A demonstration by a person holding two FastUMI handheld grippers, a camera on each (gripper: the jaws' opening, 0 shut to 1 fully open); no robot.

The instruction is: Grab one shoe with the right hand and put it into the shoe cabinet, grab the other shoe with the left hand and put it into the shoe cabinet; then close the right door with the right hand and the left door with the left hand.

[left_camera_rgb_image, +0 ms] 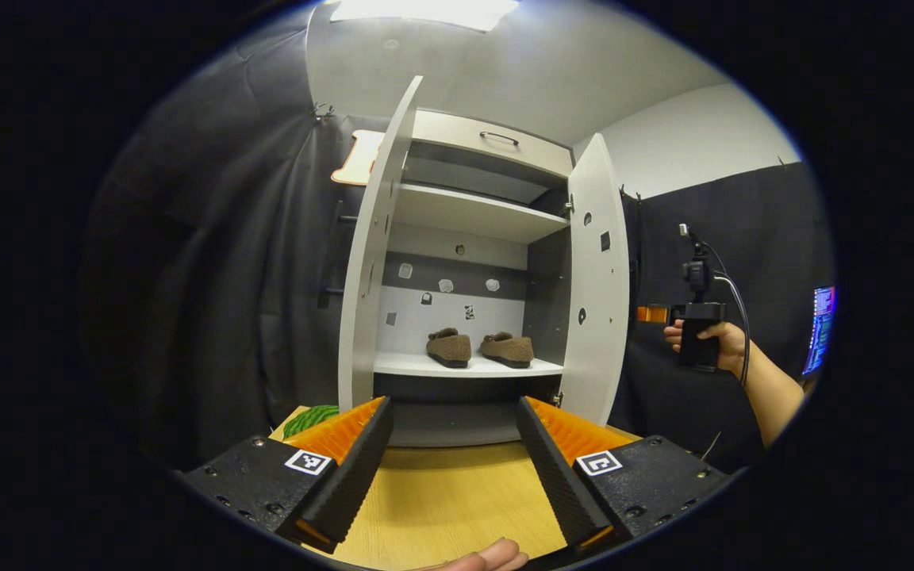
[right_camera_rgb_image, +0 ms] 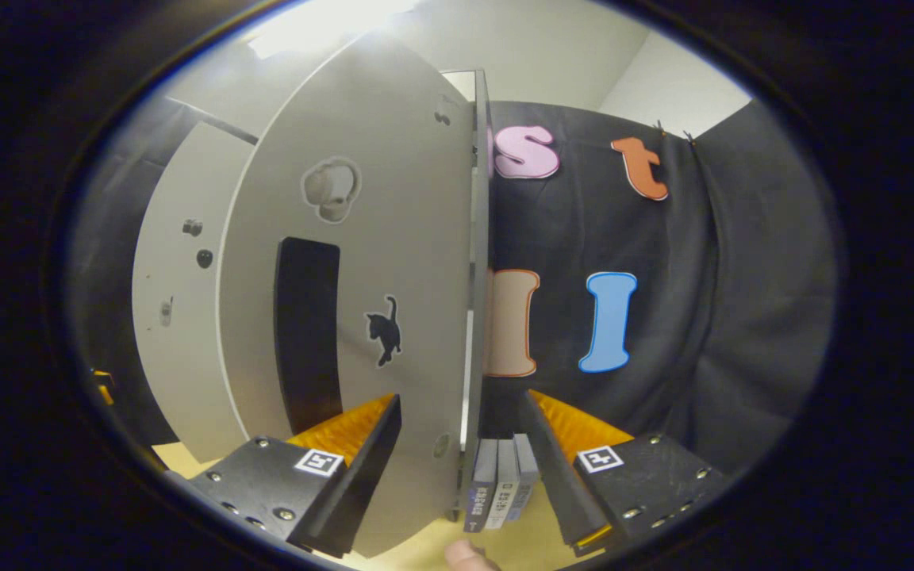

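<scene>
In the left gripper view, the cabinet (left_camera_rgb_image: 465, 214) was seen standing on a wooden table (left_camera_rgb_image: 441, 500) with both doors swung open: the left door (left_camera_rgb_image: 370, 262) edge-on at the left, the right door (left_camera_rgb_image: 598, 277) at the right. On the lower shelf (left_camera_rgb_image: 469, 366) the two shoes were found side by side, the left shoe (left_camera_rgb_image: 449, 346) just beside the right shoe (left_camera_rgb_image: 508, 349), heels toward the camera. The left gripper (left_camera_rgb_image: 454, 444) was held low before the cabinet, its jaws spread wide with nothing between them. Farther right, the right gripper (left_camera_rgb_image: 697, 317) was seen gripped in a hand (left_camera_rgb_image: 723, 341) beyond the right door.

In the right gripper view, the right door (right_camera_rgb_image: 362, 262) was seen close up, its edge running down between the spread jaws of the right gripper (right_camera_rgb_image: 461, 444), which were not pressed on it. A few books (right_camera_rgb_image: 501, 480) were seen upright on the table just behind the door's lower edge.
</scene>
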